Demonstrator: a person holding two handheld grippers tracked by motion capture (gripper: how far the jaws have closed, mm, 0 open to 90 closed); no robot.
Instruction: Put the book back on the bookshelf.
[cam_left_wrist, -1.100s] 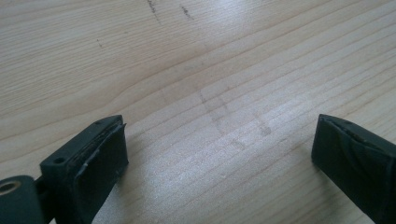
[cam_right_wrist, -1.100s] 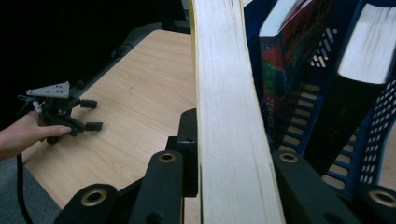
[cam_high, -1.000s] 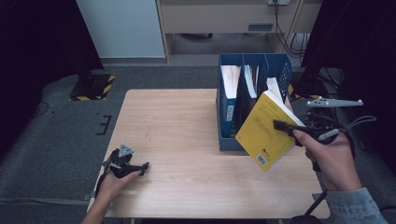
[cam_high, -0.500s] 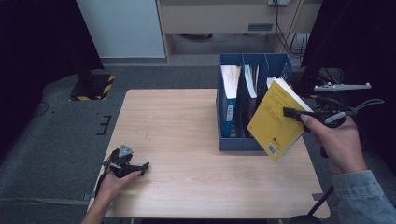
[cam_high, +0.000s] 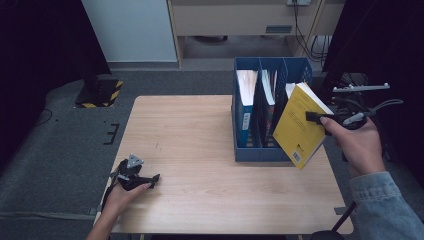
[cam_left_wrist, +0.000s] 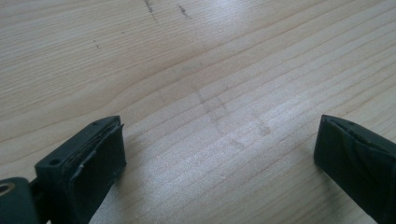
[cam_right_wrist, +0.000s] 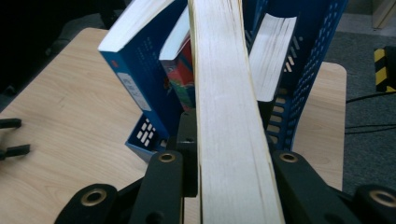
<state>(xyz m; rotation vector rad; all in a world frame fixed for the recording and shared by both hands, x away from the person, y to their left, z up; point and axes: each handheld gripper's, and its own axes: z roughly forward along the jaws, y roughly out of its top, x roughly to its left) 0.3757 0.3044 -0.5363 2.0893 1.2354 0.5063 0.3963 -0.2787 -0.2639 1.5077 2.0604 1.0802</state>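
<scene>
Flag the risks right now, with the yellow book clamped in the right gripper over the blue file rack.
1. The right gripper pinches the yellow book near one edge only, and it hangs tilted; it may pivot or slip.
2. Its lower corner hangs past the blue file rack, outside the front wall; lowered like this, it would likely miss the slot or catch the wall.
3. The slots already hold books that lean; a knock could shove the rack, since the left gripper rests open, far off.

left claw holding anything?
No: in the left gripper view the left claw has its jaws standing wide apart over the bare wooden table, with nothing between them.
</scene>
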